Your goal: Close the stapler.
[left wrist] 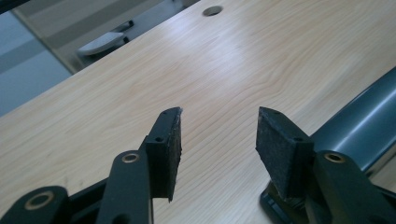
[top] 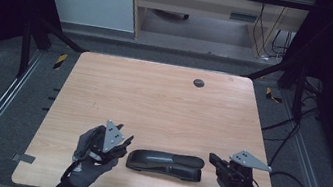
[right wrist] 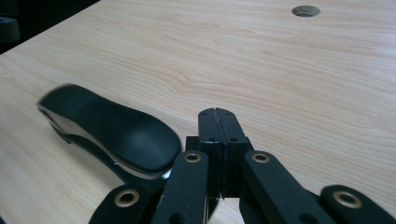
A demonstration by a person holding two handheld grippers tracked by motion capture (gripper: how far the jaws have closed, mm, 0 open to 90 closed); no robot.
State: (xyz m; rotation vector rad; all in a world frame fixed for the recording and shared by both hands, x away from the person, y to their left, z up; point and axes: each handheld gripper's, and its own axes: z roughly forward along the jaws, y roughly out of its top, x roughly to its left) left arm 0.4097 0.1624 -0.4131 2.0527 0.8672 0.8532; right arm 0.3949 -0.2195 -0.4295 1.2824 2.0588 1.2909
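While the black stapler lay lengthwise near the tabletop's front edge, the left gripper sat just beside its left end, jaws partly apart and empty; the right gripper, pressed shut on nothing, hovered near its right end

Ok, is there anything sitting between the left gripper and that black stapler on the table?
Nothing visible. The left gripper sits just off the near left end of the black stapler, with bare table between them. Its jaws stand apart with nothing in them, and the stapler's edge lies right beside one of them.
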